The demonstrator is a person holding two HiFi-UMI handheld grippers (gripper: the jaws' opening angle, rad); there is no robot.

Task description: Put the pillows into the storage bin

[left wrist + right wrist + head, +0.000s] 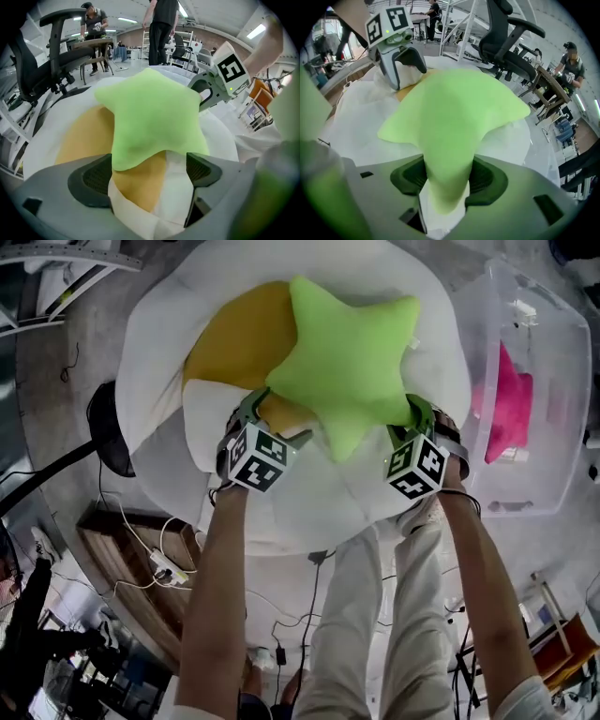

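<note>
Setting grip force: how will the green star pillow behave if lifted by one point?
Likely soft and squashy: the green star pillow narrows where the right gripper pinches one point. Probably floppy, so lifted by that point alone the body may droop or swing. Its puffy bulk suggests it is light for its size.

The left forearm (217, 587) and right forearm (478, 587) stretch forward, roughly parallel. Each carries its claw pointed steeply down, marker cube facing up. The left claw (150, 171) stands with jaws wide apart, clamping nothing. The right claw (447, 177) has its jaws pressed on one arm of the star pillow (352, 362).
</note>
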